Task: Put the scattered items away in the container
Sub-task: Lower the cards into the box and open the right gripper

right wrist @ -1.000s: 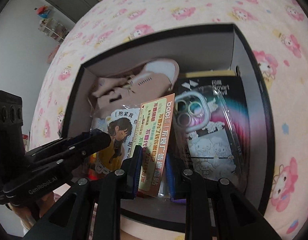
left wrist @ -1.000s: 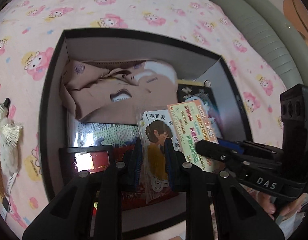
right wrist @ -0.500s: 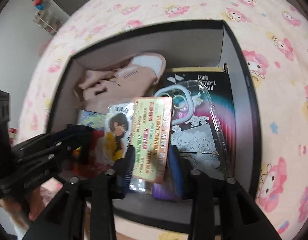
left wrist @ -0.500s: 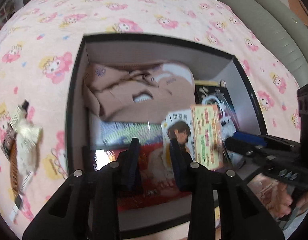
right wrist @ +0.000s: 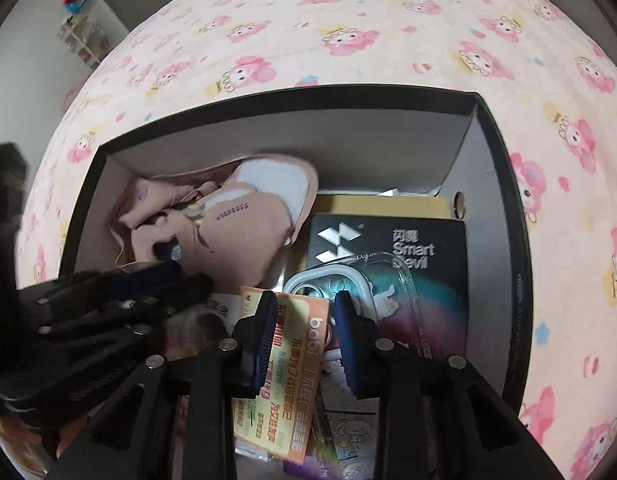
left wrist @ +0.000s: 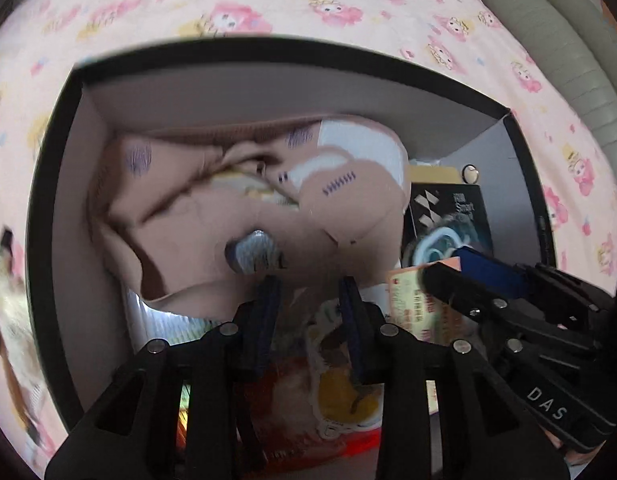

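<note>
A black box [left wrist: 48,208] [right wrist: 520,280] sits on the pink bedsheet. Inside lie a folded tan garment [left wrist: 236,208] [right wrist: 232,224], a black Smart Devil package [right wrist: 428,248] under a clear phone case [right wrist: 392,296], a cartoon-girl sticker card [left wrist: 340,396] and an orange voucher card [right wrist: 284,376] [left wrist: 416,308]. My left gripper [left wrist: 310,296] is open over the sticker card, low in the box. My right gripper [right wrist: 304,312] is open, its jaws either side of the orange card, which rests in the box.
A white-and-brown fluffy item [left wrist: 8,320] lies on the sheet left of the box. A grey-green padded edge [left wrist: 548,20] runs along the upper right. Shelves [right wrist: 80,28] stand by the far wall.
Both grippers opened and let go of their cards, which now lie in the box. Both grippers moved lower and further into the box.
</note>
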{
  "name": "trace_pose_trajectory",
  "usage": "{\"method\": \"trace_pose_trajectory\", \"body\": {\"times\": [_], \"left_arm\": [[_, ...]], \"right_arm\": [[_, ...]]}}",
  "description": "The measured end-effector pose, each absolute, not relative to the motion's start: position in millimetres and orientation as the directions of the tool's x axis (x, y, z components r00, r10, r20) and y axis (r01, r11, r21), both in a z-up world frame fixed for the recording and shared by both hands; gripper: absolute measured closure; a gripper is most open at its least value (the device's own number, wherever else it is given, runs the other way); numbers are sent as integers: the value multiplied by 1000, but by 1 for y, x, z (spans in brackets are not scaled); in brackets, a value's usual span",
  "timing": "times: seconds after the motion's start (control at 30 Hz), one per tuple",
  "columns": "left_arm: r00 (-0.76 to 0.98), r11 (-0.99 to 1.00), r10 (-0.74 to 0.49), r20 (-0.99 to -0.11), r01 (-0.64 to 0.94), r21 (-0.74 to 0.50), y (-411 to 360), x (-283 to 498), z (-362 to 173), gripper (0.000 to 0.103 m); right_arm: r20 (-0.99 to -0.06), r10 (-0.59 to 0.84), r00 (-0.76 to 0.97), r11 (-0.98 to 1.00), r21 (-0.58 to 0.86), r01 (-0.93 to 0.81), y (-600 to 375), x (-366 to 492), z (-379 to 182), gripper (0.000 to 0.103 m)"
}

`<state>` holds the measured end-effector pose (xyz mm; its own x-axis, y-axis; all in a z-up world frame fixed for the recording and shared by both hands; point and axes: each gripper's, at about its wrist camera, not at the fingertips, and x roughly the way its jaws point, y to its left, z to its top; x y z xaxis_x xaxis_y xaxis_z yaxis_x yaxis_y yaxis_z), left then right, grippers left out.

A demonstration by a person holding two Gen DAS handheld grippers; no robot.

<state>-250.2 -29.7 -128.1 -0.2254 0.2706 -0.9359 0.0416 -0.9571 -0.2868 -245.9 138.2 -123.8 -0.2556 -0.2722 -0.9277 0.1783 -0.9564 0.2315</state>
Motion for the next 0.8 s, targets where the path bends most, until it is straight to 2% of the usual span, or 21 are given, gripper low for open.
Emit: {"method": "trace_pose_trajectory", "body": {"times": [0.07, 0.2, 0.33, 0.5, 0.57, 0.67, 0.8], "left_arm": [[-225, -952, 285, -932, 43, -302, -35, -244, -124, 72], [-298, -947, 296, -908, 35, -321, -44, -230, -101, 72], [-286, -934, 344, -894, -5, -358, -38, -224, -96, 72], [-162, -886, 455, -876, 12, -463, -28, -226, -118, 72], [-132, -886, 453, -882, 43, -461, -30, -228, -125, 72], [-152, -899, 420, -895, 68, -433, -31, -224, -119, 72], [-182, -842, 525, -832, 30, -538, -21, -229, -107, 72]], "right_arm": [[-931, -266, -251, -955, 219, 201, 133, -239, -122, 76], [-913, -324, -247, -940, 282, 193, 138, -224, -114, 77], [-905, -238, -354, -967, 185, 175, 155, -210, -94, 77], [-903, -362, -233, -929, 327, 176, 156, -216, -108, 77], [-902, -377, -213, -920, 338, 198, 147, -211, -111, 77], [-909, -324, -261, -938, 274, 211, 146, -206, -105, 77], [-911, -236, -338, -971, 210, 111, 171, -208, -99, 77]]}}
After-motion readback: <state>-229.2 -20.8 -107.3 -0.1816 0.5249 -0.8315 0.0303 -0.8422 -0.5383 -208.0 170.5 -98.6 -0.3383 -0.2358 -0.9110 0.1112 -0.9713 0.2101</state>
